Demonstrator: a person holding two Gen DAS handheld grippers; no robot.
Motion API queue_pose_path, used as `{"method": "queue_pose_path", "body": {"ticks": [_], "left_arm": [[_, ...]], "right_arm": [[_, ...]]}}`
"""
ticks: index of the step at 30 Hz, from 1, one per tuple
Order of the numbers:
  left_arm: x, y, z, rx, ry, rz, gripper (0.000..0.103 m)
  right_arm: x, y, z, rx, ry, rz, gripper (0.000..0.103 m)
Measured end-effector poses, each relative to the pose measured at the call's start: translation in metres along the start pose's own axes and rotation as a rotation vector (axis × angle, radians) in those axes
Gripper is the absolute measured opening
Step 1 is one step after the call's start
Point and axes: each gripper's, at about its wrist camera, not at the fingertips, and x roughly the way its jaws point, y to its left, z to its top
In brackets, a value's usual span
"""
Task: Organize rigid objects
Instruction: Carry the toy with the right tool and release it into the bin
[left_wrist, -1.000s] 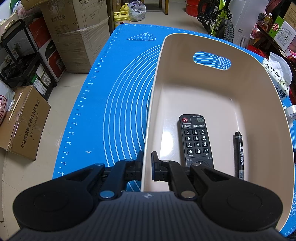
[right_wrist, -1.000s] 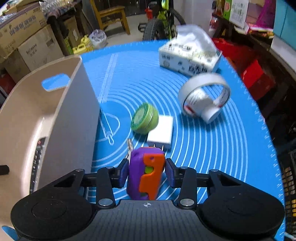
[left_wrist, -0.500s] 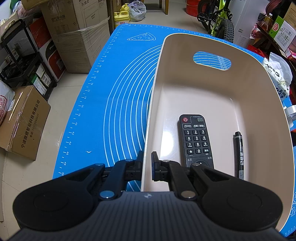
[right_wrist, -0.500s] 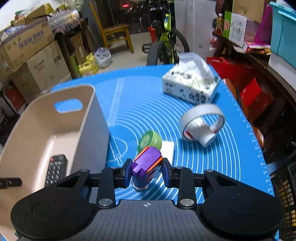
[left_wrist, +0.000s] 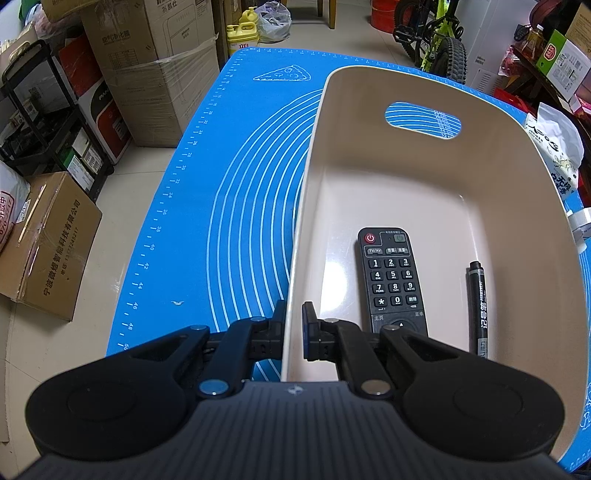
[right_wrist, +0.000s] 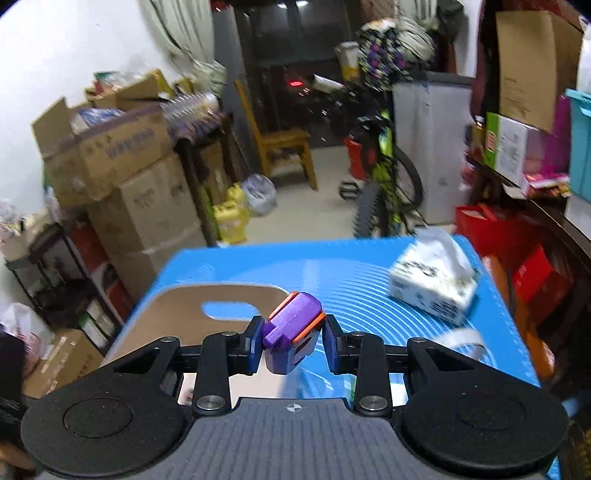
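1. The left gripper (left_wrist: 293, 328) is clamped on the near left wall of the beige bin (left_wrist: 306, 206), one finger outside and one inside, apparently to steady the bin while things are dropped in.
2. Just right of that gripper, on the bin's floor, lie a black TV remote (left_wrist: 391, 280) and, further right near the right wall, a black marker pen (left_wrist: 478, 306); both look already sorted.
3. The blue baking mat (left_wrist: 236, 206) covers the worktop to the left of the bin.
4. The right gripper (right_wrist: 291, 341) grips a purple-and-orange utility knife (right_wrist: 291, 334), tilted between its pads, clear of the worktop.
5. The bin's handle end lies just ahead and left of it, so the knife seems bound there.
6. Ahead to its right sits a tissue box (right_wrist: 436, 284), with a blurred tape roll (right_wrist: 461, 338) nearer.
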Motion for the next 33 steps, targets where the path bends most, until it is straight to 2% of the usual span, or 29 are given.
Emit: {"method": "queue_pose_path", "body": {"ticks": [6, 12, 18, 25, 27, 29, 33], "left_arm": [[-0.001, 0.0, 0.0, 0.008, -0.001, 0.006, 0.009], [-0.001, -0.001, -0.001, 0.014, -0.002, 0.009, 0.009], [0.0, -0.002, -0.001, 0.019, -0.003, 0.013, 0.009], [0.0, -0.003, -0.001, 0.021, -0.003, 0.017, 0.009], [0.001, -0.003, 0.0, 0.021, -0.002, 0.019, 0.009], [0.001, -0.002, 0.0, 0.021, -0.002, 0.018, 0.009], [0.001, -0.002, 0.0, 0.021, -0.002, 0.016, 0.009]], "right_arm": [[0.017, 0.037, -0.003, -0.054, 0.027, 0.093, 0.041], [0.047, 0.077, -0.031, -0.163, 0.14, 0.153, 0.041], [0.074, 0.097, -0.055, -0.199, 0.273, 0.166, 0.041], [0.091, 0.1, -0.075, -0.208, 0.38, 0.152, 0.041], [0.092, 0.1, -0.074, -0.21, 0.385, 0.15, 0.044], [0.091, 0.098, -0.072, -0.209, 0.385, 0.15, 0.053], [0.079, 0.087, -0.063, -0.202, 0.342, 0.166, 0.054]]}}
